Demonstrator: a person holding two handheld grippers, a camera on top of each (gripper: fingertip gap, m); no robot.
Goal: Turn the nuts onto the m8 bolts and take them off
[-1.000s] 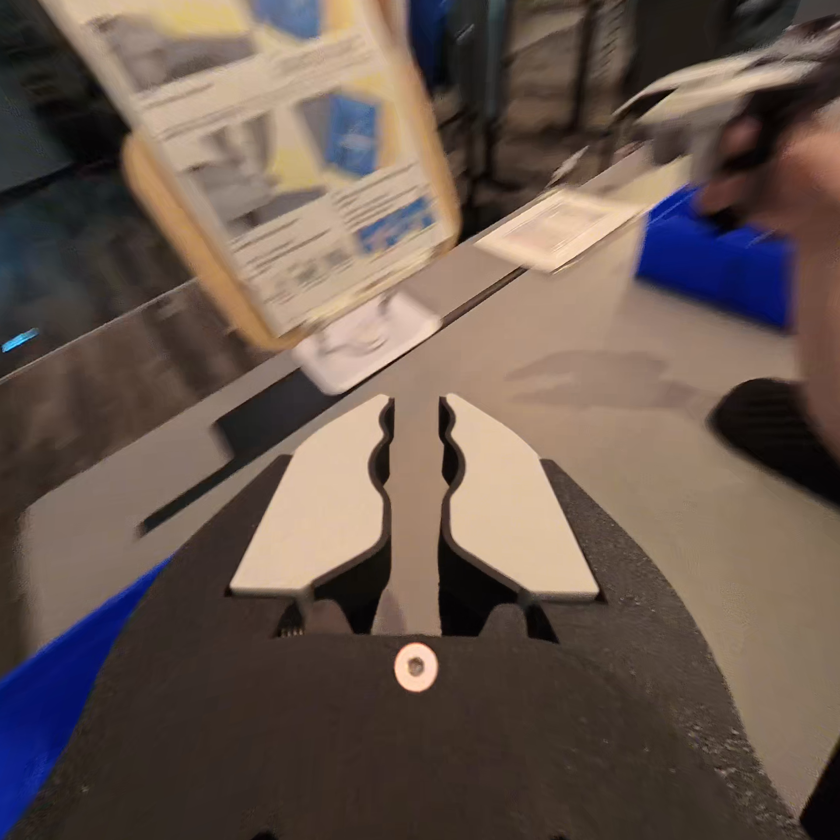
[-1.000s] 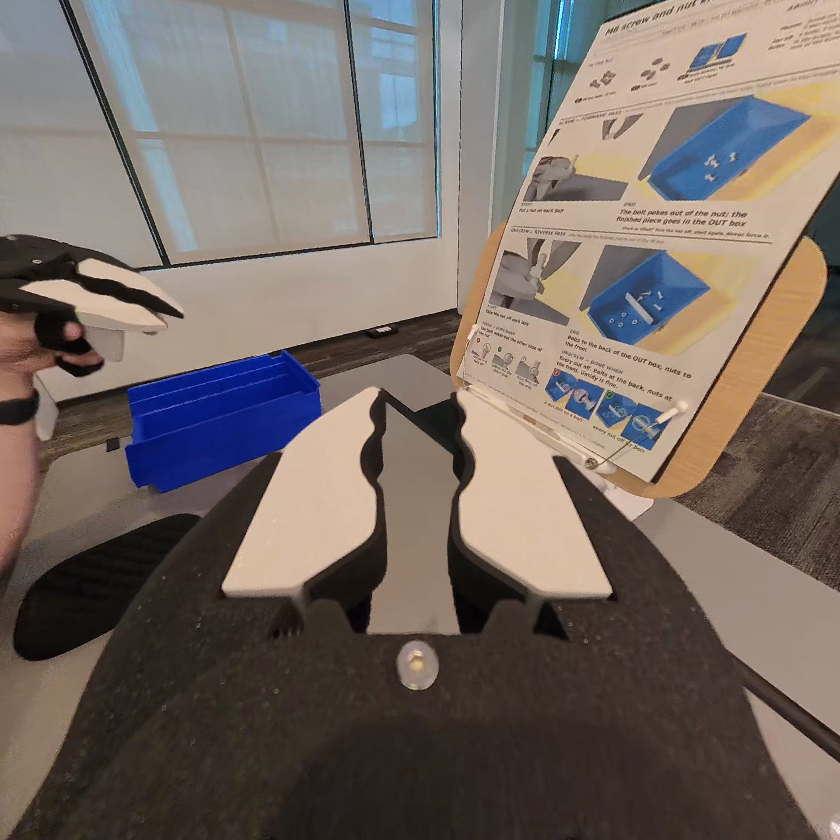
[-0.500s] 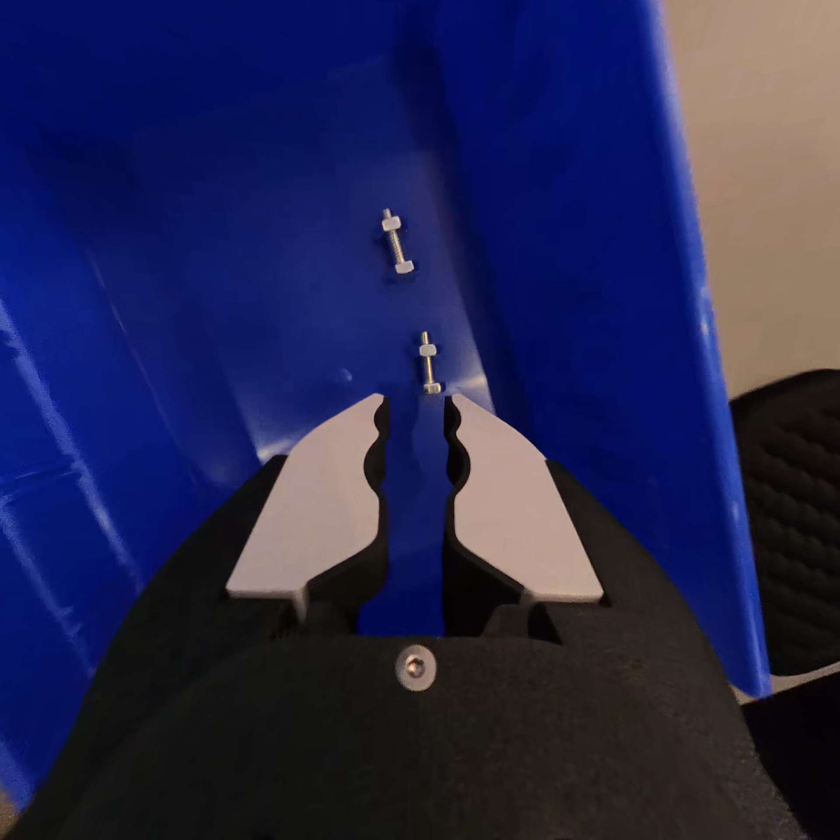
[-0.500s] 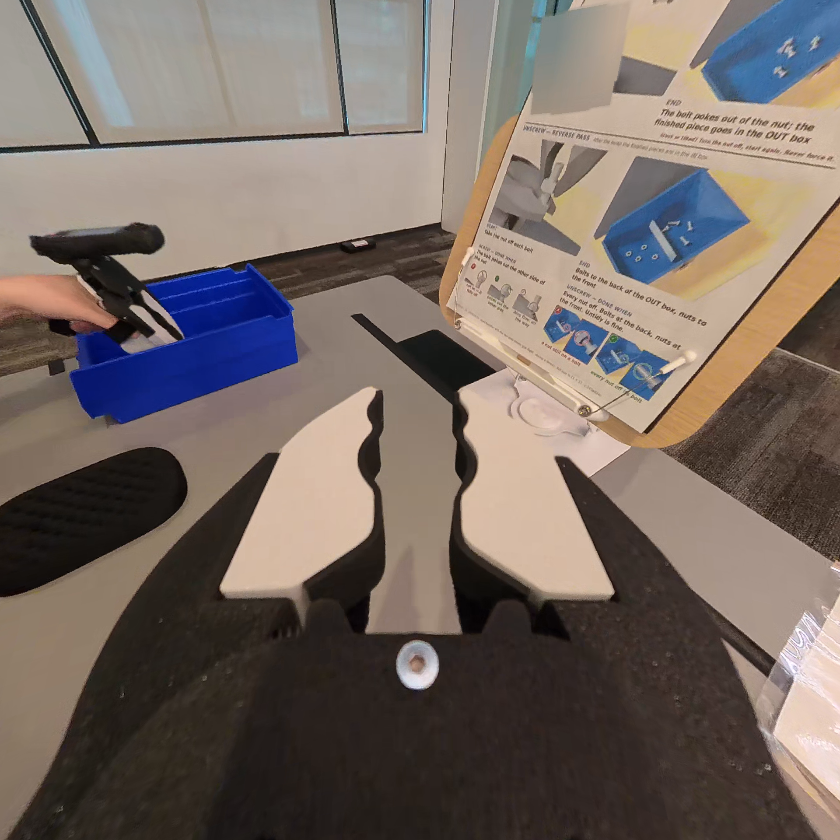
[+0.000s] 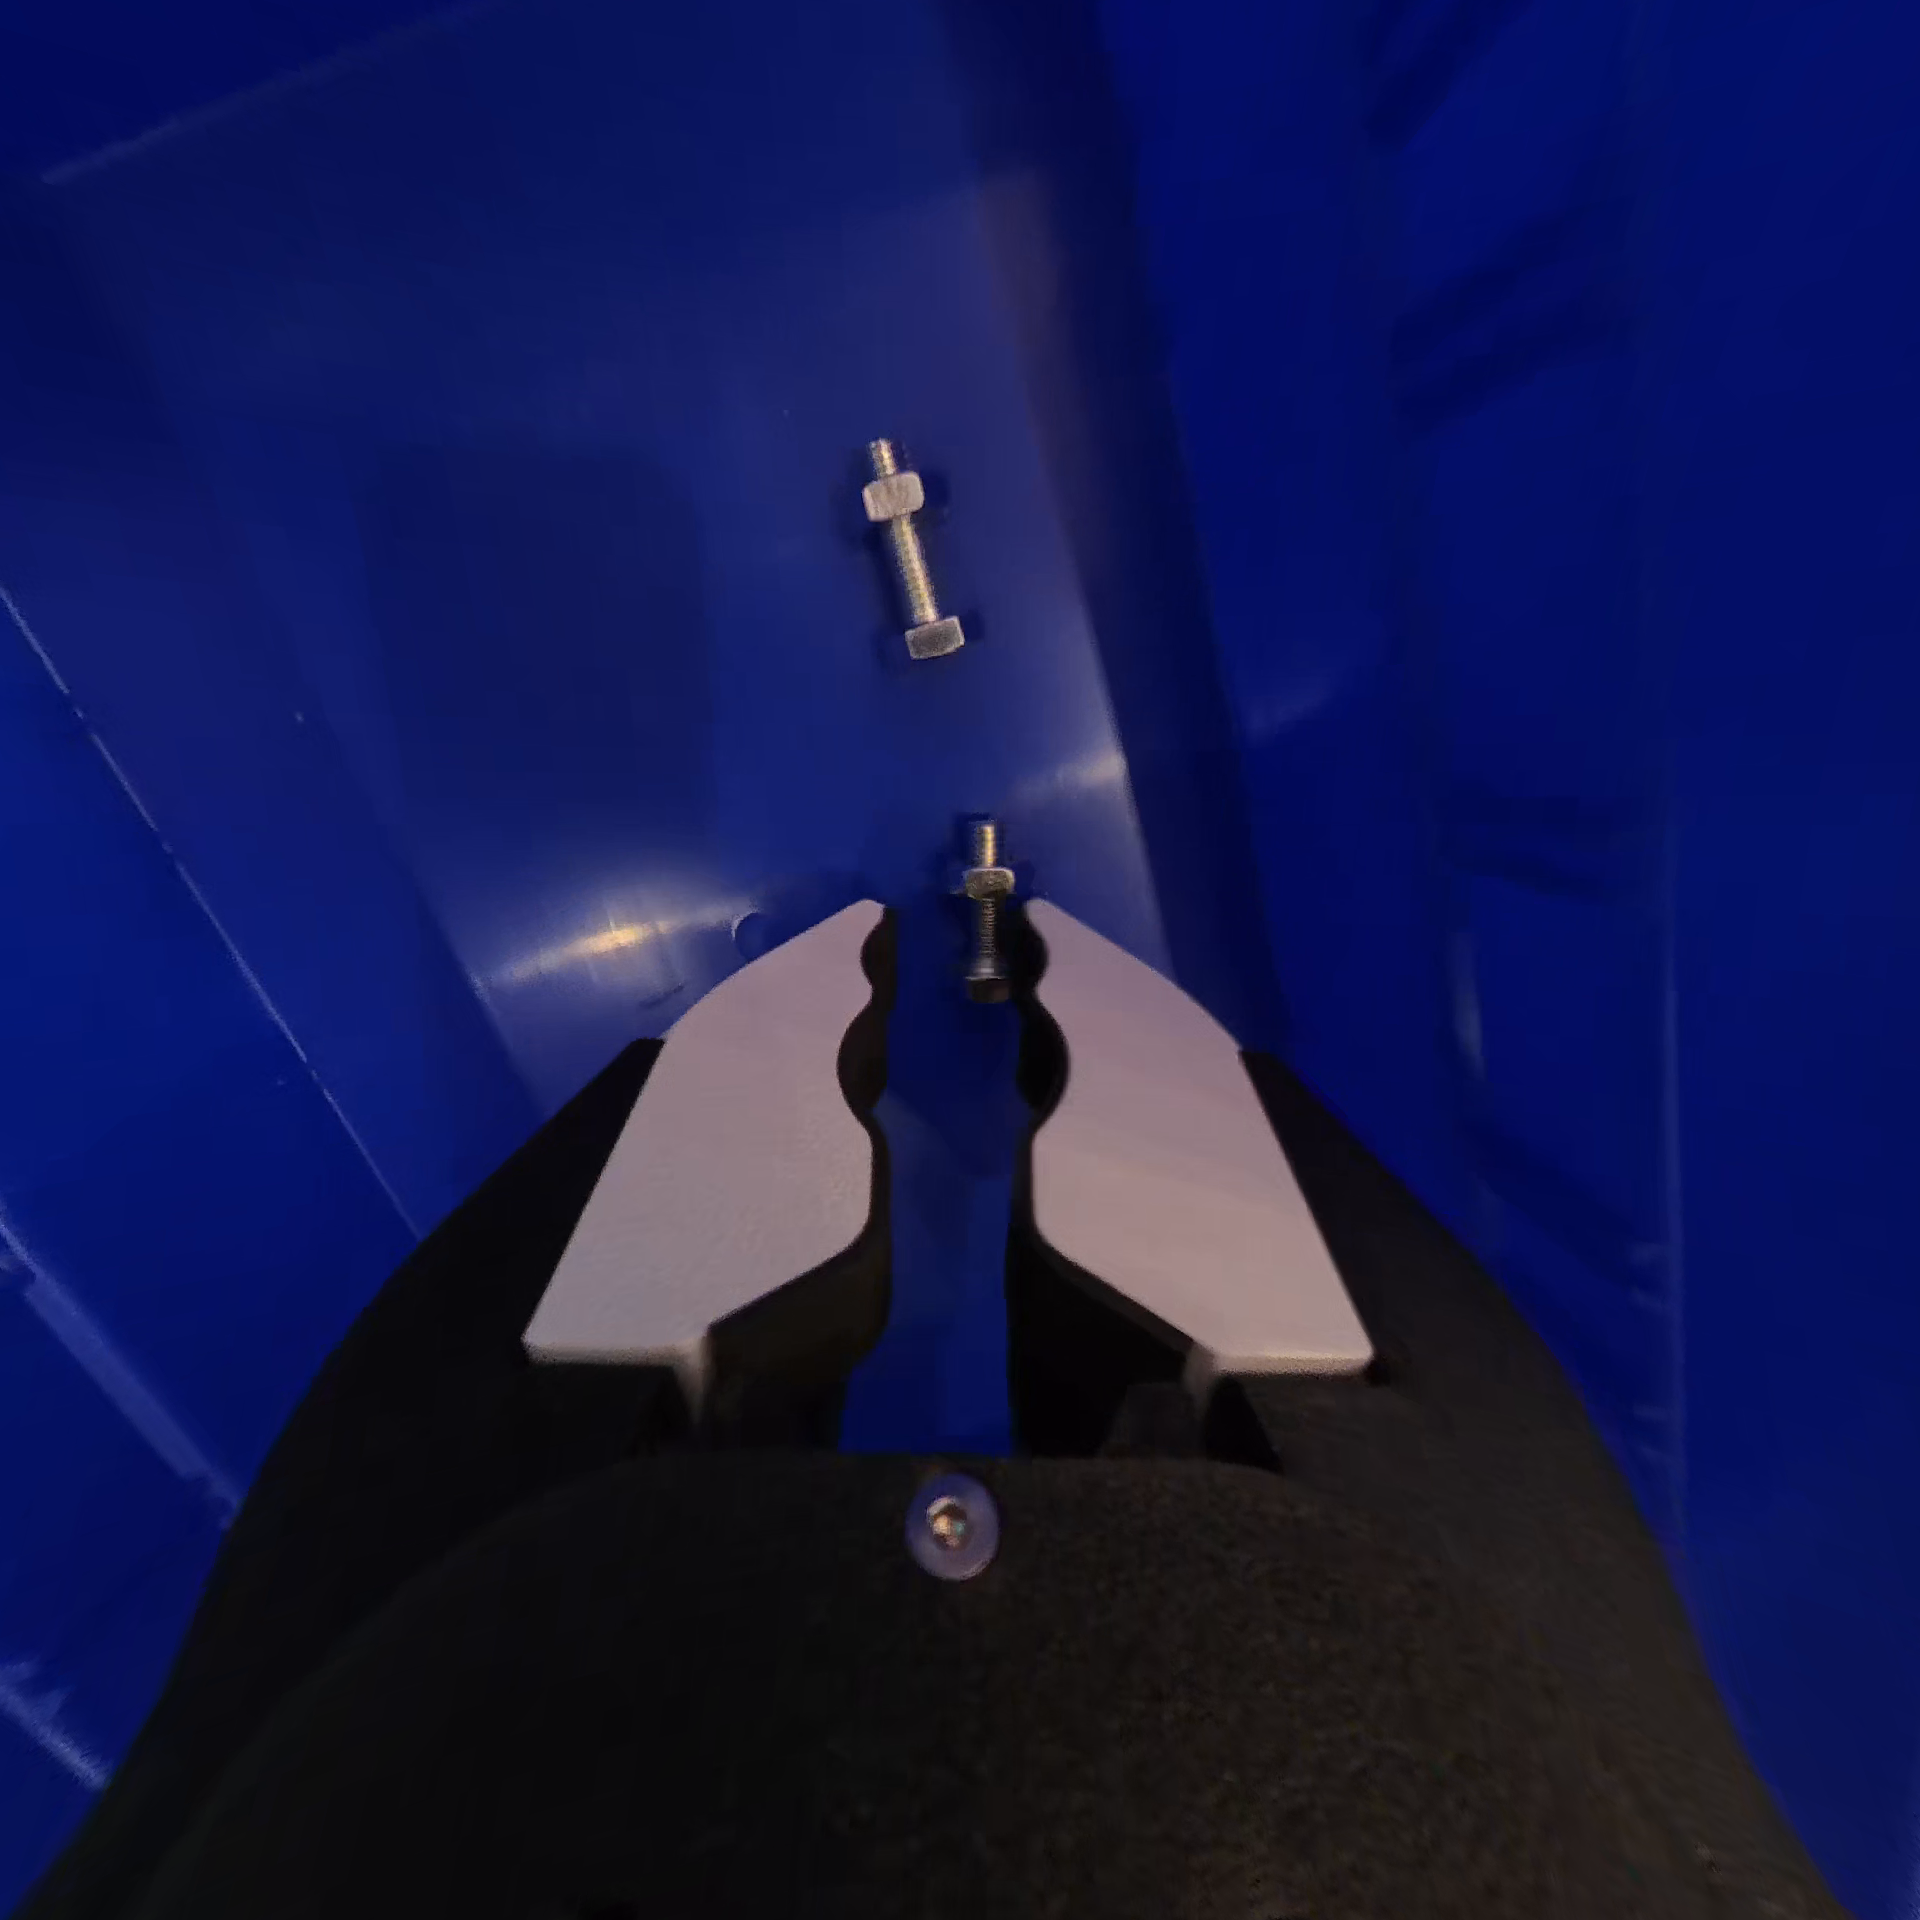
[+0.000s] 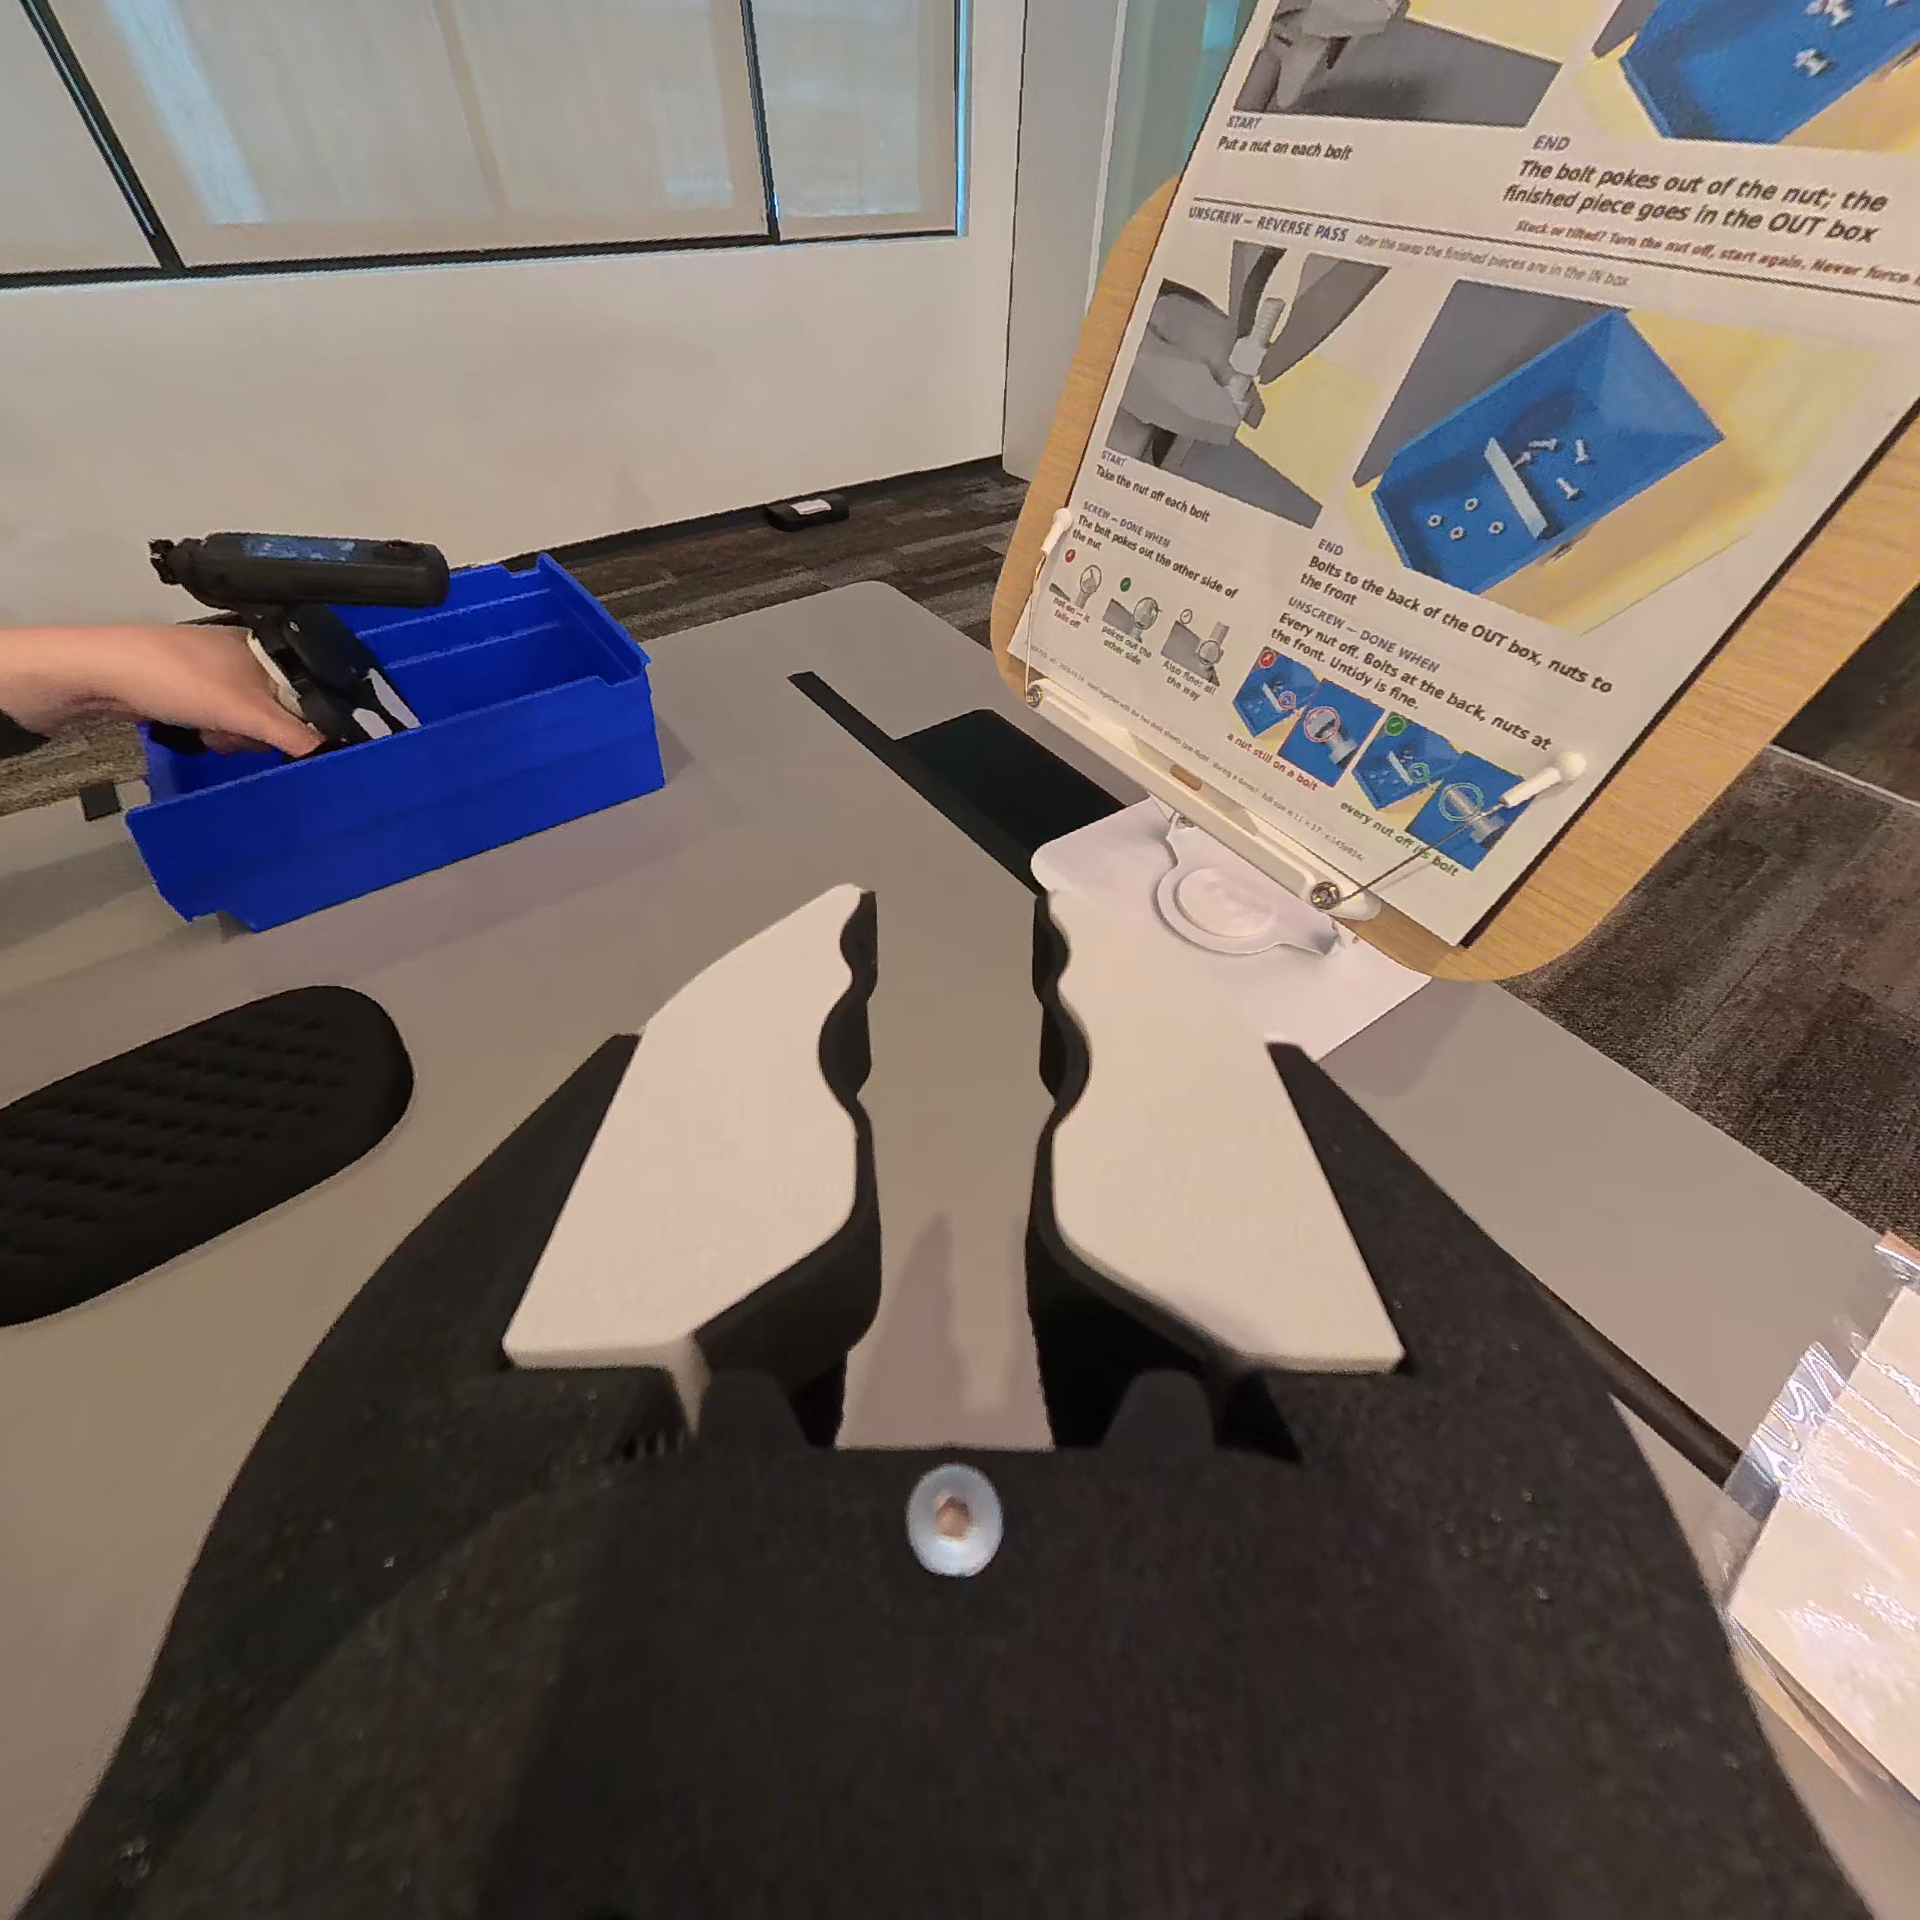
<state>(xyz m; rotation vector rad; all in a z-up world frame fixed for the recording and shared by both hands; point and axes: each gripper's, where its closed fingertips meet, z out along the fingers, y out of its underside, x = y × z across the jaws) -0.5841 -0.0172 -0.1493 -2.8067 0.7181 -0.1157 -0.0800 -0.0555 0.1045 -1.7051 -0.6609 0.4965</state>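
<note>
Left wrist view sits deep inside the blue bin [image 5: 364, 520], its rim cut off. The left gripper [image 5: 954, 914] is narrowly parted around a bolt with a nut [image 5: 983, 914], contact unclear; a second bolt with a nut [image 5: 912, 551] lies beyond. The right gripper [image 6: 954, 909], narrowly parted and empty, hovers over the grey table [image 6: 727, 810] before a printed instruction board [image 6: 1475, 468]; a black pad [image 6: 177, 1132] is partly cut off.

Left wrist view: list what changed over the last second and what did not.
The left gripper swung from the grey table down into the blue plastic bin and closed in on the nearer steel bolt with a nut, which now lies between its open fingertips, not yet gripped. The farther nutted bolt lies unmoved. The right gripper dipped towards the table, still open and empty.
</note>
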